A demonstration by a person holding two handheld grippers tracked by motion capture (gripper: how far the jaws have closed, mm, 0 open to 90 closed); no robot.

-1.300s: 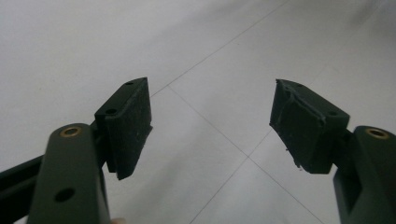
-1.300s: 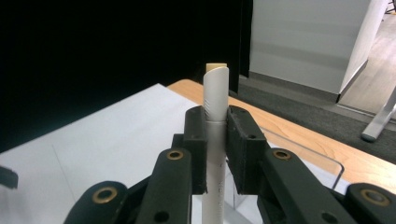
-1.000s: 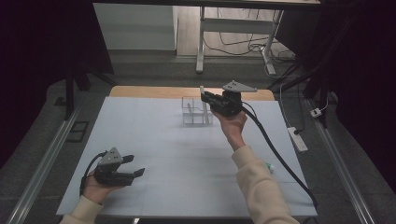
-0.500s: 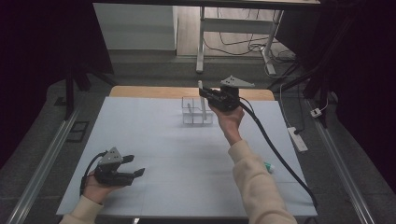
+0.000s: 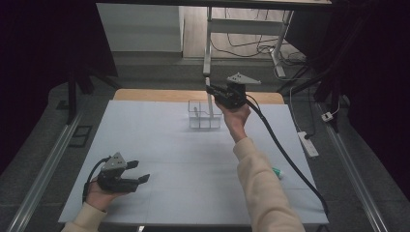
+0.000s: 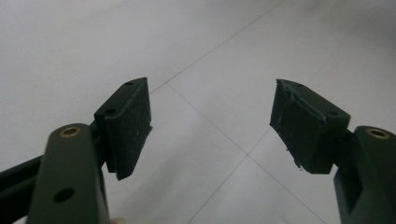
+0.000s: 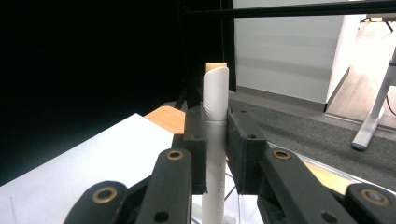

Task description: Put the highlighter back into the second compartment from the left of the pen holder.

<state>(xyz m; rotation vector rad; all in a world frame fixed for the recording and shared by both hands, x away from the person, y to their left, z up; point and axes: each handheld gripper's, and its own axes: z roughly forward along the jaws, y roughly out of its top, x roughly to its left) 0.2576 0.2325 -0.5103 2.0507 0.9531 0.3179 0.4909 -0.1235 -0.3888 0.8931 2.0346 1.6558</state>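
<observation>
My right gripper (image 5: 211,90) is shut on a white pen (image 5: 209,99), holding it upright over the far middle of the table. In the right gripper view the pads (image 7: 196,144) clamp the pen (image 7: 216,88) at mid-length, and its slanted tip rises above them. The pen's lower end overlaps a clear plastic compartment box (image 5: 199,121); I cannot tell whether it is inside. My left gripper (image 5: 139,171) rests near the table's front left, open. Between its jaws the left gripper view (image 6: 212,123) holds nothing but the white table surface.
A white mat (image 5: 159,145) covers the table, with a wooden strip (image 5: 145,94) at the far edge. A small green-and-white object (image 5: 277,171) lies near the right sleeve. The right gripper's cable (image 5: 285,150) trails across the right side. A power strip (image 5: 308,144) lies on the floor at right.
The right hand has carried the pen a little toward the far edge, over the clear box. The left gripper has stayed where it was.
</observation>
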